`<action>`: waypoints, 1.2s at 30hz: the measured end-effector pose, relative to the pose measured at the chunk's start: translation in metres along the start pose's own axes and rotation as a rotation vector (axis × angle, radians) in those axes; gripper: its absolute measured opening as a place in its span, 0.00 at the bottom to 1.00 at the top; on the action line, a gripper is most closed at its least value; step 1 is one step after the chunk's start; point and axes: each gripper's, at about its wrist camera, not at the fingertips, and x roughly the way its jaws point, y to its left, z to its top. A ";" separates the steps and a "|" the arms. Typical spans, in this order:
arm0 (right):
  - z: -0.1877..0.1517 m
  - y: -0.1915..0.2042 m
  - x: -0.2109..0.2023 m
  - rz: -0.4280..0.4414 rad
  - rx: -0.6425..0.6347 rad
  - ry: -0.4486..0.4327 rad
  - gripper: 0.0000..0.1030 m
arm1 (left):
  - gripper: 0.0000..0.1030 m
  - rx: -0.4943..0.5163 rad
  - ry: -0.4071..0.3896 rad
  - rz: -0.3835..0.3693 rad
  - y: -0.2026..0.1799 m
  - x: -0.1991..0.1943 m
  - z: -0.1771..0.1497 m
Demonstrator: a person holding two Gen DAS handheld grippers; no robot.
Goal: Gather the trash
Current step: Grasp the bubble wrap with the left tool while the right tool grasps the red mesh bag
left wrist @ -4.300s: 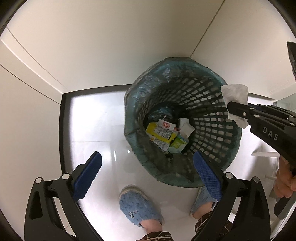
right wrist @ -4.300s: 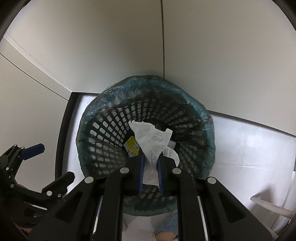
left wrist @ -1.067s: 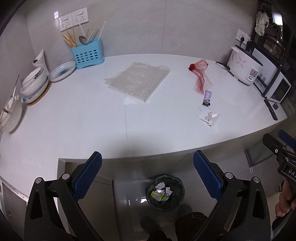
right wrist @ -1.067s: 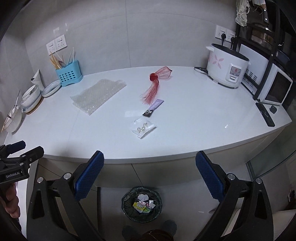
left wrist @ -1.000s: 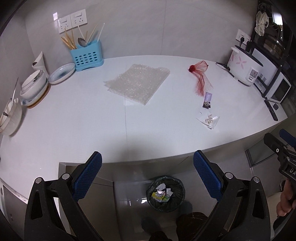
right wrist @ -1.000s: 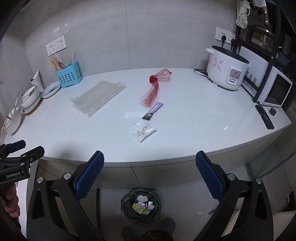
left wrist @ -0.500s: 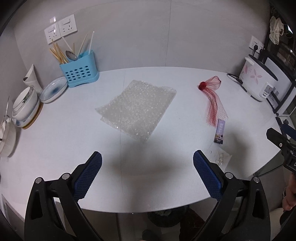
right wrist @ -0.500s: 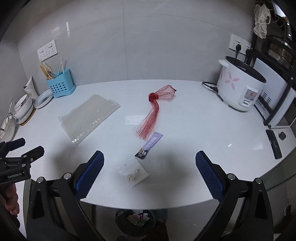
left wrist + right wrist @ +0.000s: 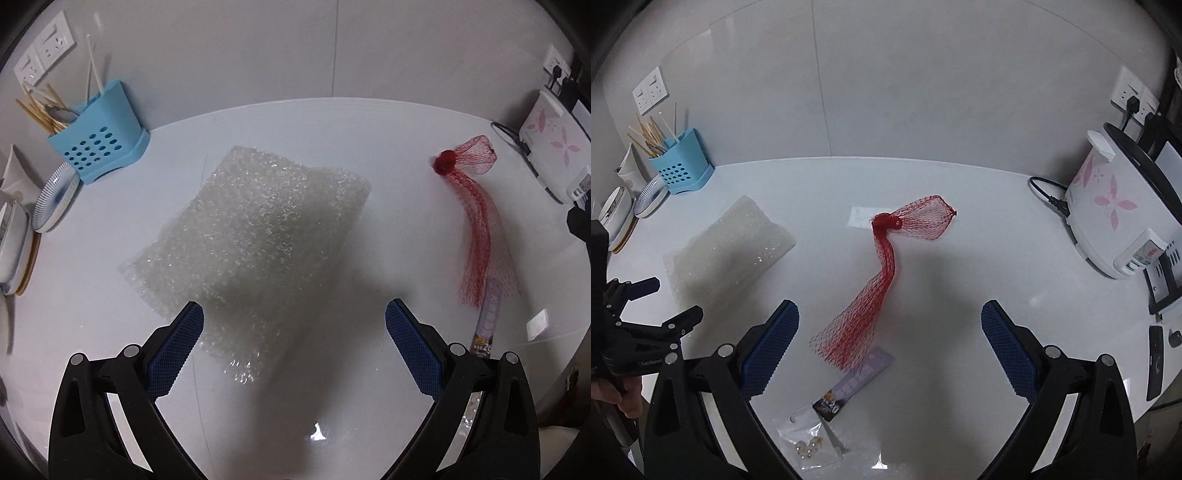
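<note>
Above the white surface (image 9: 388, 155), your left tongs (image 9: 293, 347) and right tongs (image 9: 888, 349) gape empty; next, close on bubble wrap (image 9: 258, 236) or red netting (image 9: 882, 273).

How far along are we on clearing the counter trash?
Nothing here shows finished work. Both the left gripper and the right gripper are open and empty above the counter. Still lying there: the bubble wrap, red mesh net, purple wrapper and small clear bag.
</note>
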 end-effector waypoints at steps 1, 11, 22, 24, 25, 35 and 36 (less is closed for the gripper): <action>0.004 -0.001 0.005 0.004 -0.001 0.008 0.92 | 0.94 -0.002 0.016 0.003 -0.001 0.009 0.005; 0.048 -0.021 0.065 0.037 0.001 0.098 0.92 | 0.89 -0.007 0.144 0.046 0.001 0.075 0.034; 0.086 -0.016 0.136 0.069 0.059 0.259 0.92 | 0.36 -0.100 0.234 0.073 0.005 0.082 0.047; 0.091 -0.015 0.146 0.072 0.077 0.284 0.92 | 0.25 -0.132 0.244 0.084 0.009 0.081 0.047; 0.092 -0.014 0.151 0.072 0.083 0.292 0.92 | 0.22 -0.144 0.244 0.093 0.010 0.080 0.046; 0.102 -0.004 0.183 0.071 0.109 0.372 0.91 | 0.11 -0.256 0.197 0.082 0.023 0.058 0.036; 0.102 -0.002 0.184 0.073 0.104 0.376 0.91 | 0.11 -0.263 0.193 0.077 0.024 0.055 0.034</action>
